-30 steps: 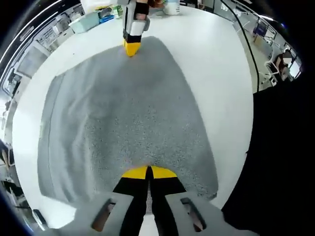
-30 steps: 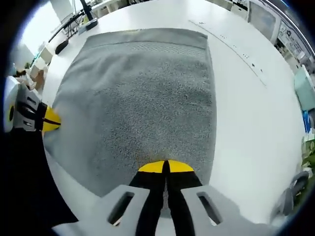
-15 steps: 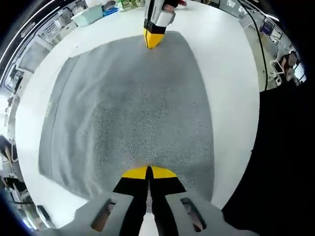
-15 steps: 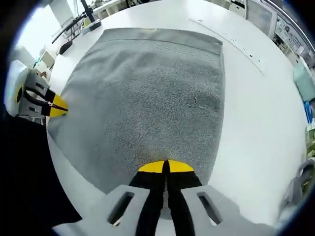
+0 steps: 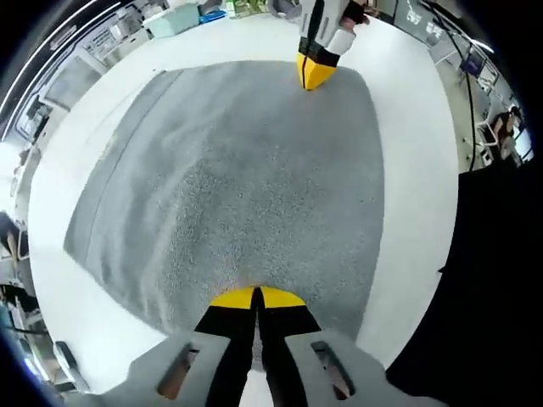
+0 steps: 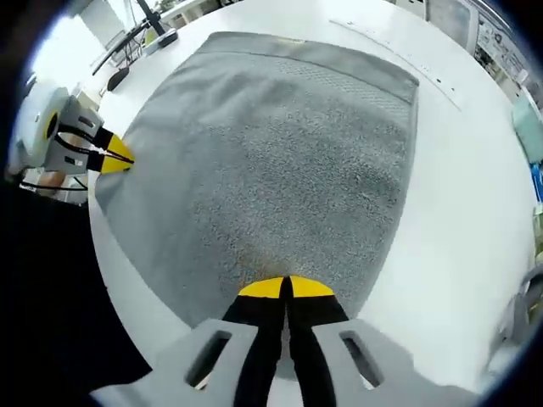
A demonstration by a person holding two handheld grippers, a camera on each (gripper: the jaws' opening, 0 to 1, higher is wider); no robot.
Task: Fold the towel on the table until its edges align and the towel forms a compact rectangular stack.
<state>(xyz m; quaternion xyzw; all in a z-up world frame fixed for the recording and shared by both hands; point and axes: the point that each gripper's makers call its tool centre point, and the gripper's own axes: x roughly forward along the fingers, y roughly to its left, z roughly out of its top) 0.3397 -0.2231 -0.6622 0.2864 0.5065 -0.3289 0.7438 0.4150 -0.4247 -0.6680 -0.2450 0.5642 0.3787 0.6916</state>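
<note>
Gripping the near hem of the grey terry towel [image 5: 237,178], the left gripper [image 5: 254,297] has its yellow-tipped jaws pressed together on the cloth at one corner. The right gripper [image 6: 284,288] has its jaws closed the same way on the neighbouring corner of that same edge. Each gripper also shows in the other's view, at the towel's border: the right one at the top of the left gripper view, the left one at the left side of the right gripper view.

The towel lies spread nearly flat on the white desk [image 6: 458,212], with only shallow ripples across its looped pile and a woven band along the far hem [image 6: 339,68]. I judge it soft, limp and light. It will sag between two held points and drape wherever it is let down, and its rough pile should cling to itself once layered rather than slide. The two near corners look like the sensible holds, since they keep the edge taut enough to carry over onto the far hem.

The desk is smooth and pale, so the cloth may skid a little if dragged. Around it the room looks like a lab or workshop: a teal bin [image 5: 174,19] sits at the desk's far side, and a monitor stand [image 6: 157,30] and other clutter lie beyond the desk.
</note>
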